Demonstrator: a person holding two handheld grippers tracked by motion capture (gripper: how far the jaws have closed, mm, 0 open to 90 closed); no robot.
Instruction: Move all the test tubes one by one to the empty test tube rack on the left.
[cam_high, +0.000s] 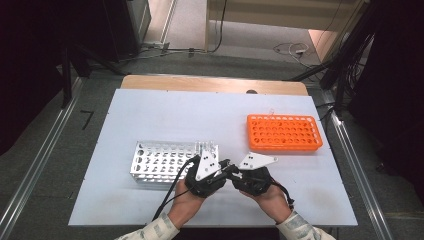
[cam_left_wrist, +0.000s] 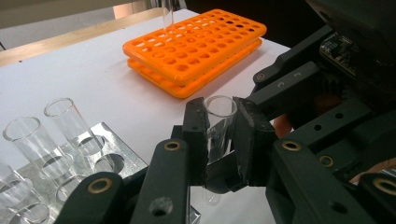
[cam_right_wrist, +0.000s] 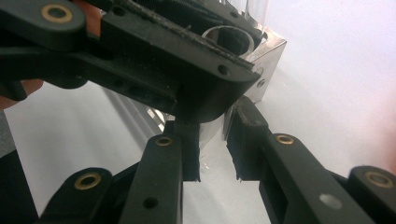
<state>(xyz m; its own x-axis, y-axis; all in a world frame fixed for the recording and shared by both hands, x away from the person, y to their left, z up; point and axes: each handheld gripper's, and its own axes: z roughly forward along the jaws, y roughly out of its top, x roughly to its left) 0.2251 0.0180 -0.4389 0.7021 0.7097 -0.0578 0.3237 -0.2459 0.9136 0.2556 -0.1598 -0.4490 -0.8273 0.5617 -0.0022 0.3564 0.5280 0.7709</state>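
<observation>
Right up close in the left gripper view, the left gripper has its two black jaws pinched on a clear glass tube, open mouth up, rounded bottom hanging below the pads. The tube stands roughly upright between the pads, gripped around its upper half.

Just past it, the right gripper comes in from the right side, its linkages crowding close to the tube. In the right gripper view that gripper's jaws are spread, with a clear gap between the pads and nothing in them; the left gripper's jaw hangs directly above them, with the tube's rim peeking over it.

From the high view, both hands meet near the table's front edge: left gripper, right gripper, tips almost touching. The held tube is too small to pick out here.

The metal rack sits just beside the left hand, on the white table. Spare tubes stand in the metal rack's near holes. The orange rack lies well apart, back right, with one tube standing at its far edge.
</observation>
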